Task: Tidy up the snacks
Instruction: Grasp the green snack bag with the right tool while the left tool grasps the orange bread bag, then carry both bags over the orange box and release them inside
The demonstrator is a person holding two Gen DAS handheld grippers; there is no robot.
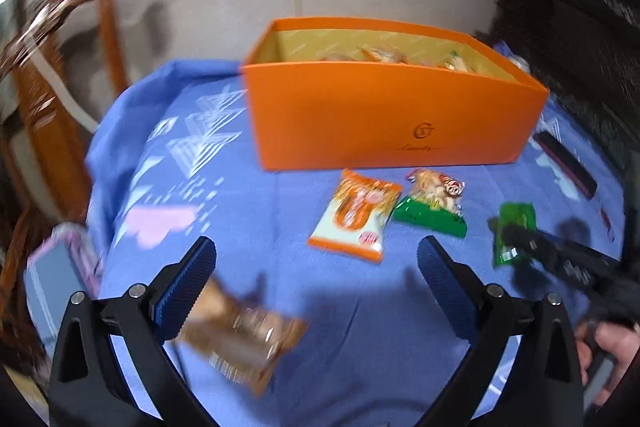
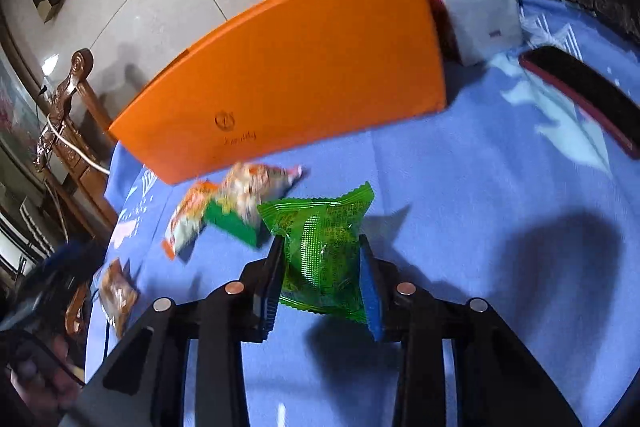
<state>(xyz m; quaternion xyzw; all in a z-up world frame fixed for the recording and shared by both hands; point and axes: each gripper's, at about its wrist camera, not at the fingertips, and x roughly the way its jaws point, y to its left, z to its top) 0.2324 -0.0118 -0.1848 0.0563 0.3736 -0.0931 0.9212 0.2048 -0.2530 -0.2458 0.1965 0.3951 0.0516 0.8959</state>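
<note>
From the left wrist, the left gripper (image 1: 316, 267) has its fingers (image 1: 188, 287) spread wide with nothing between them, above a blurred brown packet (image 1: 244, 339) that lies on the blue cloth (image 1: 248, 211) covering the counter. Ahead stands the orange box (image 1: 384, 119), open on top, with a few snack wrappers showing inside. Just in front of it lie an orange-and-white packet (image 1: 356, 215) and, beside that, a green-edged packet (image 1: 434, 203). Further right, the right gripper (image 1: 516, 247) comes in from the edge, clenched on a green packet (image 1: 514, 231). A dark phone (image 1: 566, 163) lies right of the box, a pink-cased item (image 1: 64, 267) at the left cloth edge, and a wooden chair (image 1: 60, 39) stands behind.

From the right wrist, the right gripper (image 2: 320, 275) has both fingers (image 2: 270, 283) pressed against the green packet (image 2: 320, 251), which is held clear of the cloth (image 2: 480, 207). The box (image 2: 296, 75) shows only its outer front wall here, its inside hidden. Between gripper and box lie the green-edged packet (image 2: 248, 199) and the orange-and-white packet (image 2: 188, 219), touching or overlapping; the brown packet (image 2: 118, 295) lies far left. This view alone shows a white tissue pack (image 2: 480, 15) just behind the box's right end. The phone (image 2: 588, 95) lies to the right, the chair (image 2: 68, 115) to the left.
</note>
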